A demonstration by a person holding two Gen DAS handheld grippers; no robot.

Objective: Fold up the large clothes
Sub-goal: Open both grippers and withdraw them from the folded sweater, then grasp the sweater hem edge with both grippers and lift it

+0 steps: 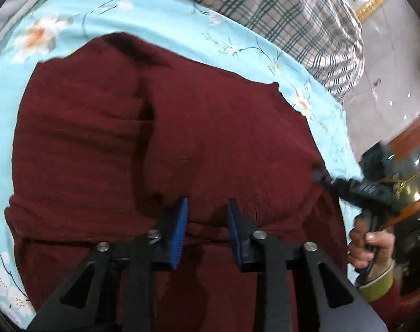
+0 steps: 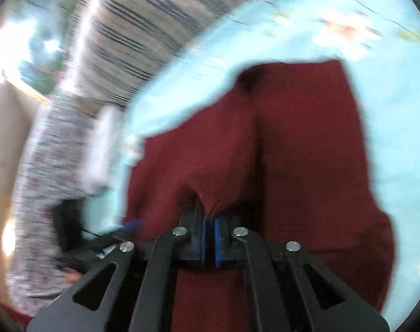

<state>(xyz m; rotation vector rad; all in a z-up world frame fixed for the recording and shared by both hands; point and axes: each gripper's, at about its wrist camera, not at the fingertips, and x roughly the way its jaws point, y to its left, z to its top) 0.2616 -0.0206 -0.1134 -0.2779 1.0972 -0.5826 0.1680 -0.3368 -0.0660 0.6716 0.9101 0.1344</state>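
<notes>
Garment [image 1: 198, 127], dark red, on floral sheet [image 1: 160, 19]. Right gripper [image 2: 209, 221] pinches a fold; left gripper [image 1: 207, 221] gapes, holding nothing. Risk: one-sided pull skews the fold.

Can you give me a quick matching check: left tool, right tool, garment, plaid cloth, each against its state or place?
Things:
1. left tool
2. right tool
3. garment
4. plaid cloth

States or places:
A. dark red, lying on the floral sheet
B. shut on a pinch of fabric
C. beyond the sheet's far edge
D. pads apart, over the garment

Pairs: 1-D, 2-B, 3-A, 4-C
</notes>
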